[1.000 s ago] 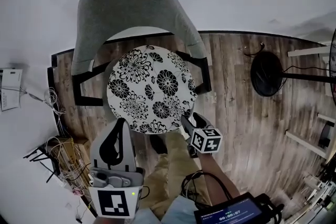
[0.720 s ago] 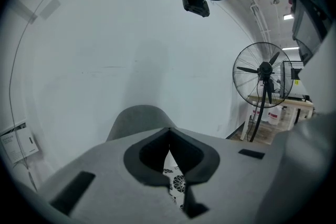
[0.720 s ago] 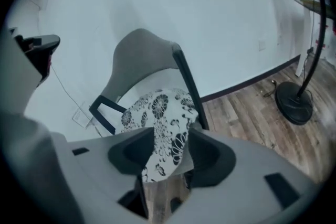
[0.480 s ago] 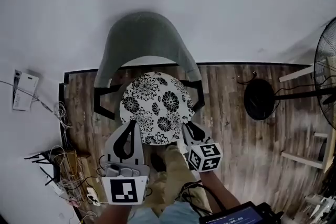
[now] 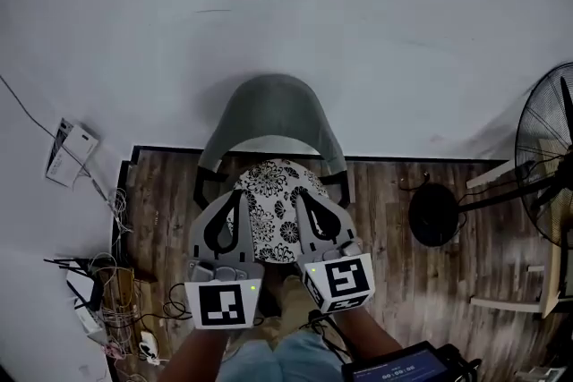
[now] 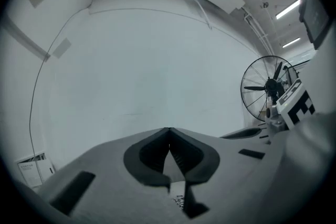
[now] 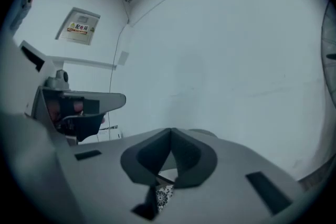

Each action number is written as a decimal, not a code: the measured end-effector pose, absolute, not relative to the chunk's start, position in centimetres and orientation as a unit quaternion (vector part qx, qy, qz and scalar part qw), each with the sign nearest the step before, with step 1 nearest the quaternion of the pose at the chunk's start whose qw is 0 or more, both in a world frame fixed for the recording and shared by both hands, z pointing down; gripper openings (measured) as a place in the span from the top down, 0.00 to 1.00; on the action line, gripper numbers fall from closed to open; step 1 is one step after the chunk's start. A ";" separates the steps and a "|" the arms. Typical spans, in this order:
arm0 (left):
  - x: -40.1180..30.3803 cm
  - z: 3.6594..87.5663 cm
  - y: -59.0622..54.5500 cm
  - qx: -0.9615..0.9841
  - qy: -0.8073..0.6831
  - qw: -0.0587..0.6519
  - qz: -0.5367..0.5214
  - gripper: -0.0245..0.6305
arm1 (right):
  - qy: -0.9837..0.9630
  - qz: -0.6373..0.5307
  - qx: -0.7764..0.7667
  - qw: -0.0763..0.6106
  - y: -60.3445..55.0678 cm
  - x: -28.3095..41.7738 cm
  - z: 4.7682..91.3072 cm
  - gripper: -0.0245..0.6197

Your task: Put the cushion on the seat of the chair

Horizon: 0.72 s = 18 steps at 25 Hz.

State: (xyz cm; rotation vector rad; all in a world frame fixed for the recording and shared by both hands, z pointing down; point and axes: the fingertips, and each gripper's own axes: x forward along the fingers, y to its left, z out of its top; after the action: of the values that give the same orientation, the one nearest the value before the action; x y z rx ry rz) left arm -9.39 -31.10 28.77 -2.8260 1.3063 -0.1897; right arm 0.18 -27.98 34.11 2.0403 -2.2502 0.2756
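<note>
A round white cushion (image 5: 276, 201) printed with black flowers lies flat on the seat of a grey chair (image 5: 269, 107) with a curved back, against a white wall. The left gripper (image 5: 237, 193) and right gripper (image 5: 300, 196) hang side by side over its near edge, not touching it. Each has its jaws clenched together on nothing.

1. It looked like a lab or test room.
2. Bare white walls (image 5: 358, 31), strip lights (image 6: 286, 8) and a posted notice (image 7: 79, 26) showed it.
3. Loose cables (image 5: 109, 298) and a pedestal fan (image 5: 548, 148) stood on the wood floor (image 5: 394, 286).
</note>
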 end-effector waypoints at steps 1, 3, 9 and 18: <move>-9.8 27.8 -30.9 -0.905 0.421 0.018 -0.054 0.95 | -0.738 0.077 0.669 0.045 -27.9 -0.3 32.8 0.95; -10.5 26.3 -30.6 -0.904 0.424 0.025 -0.041 0.95 | -0.740 0.055 0.669 0.040 -27.8 -1.3 30.7 0.95; -11.8 23.6 -28.8 -0.902 0.429 0.033 -0.017 0.95 | -0.741 0.006 0.670 0.044 -26.3 -2.7 27.2 0.95; -13.9 22.5 -28.8 -0.906 0.422 0.038 -0.002 0.95 | -0.734 -0.015 0.677 0.046 -26.0 -4.9 25.9 0.96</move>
State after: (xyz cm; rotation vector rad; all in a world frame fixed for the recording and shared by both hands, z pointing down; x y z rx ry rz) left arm -13.86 -28.77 22.48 -2.7799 1.2939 -0.0057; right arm -4.86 -25.98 25.89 2.0668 -2.2419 -0.0443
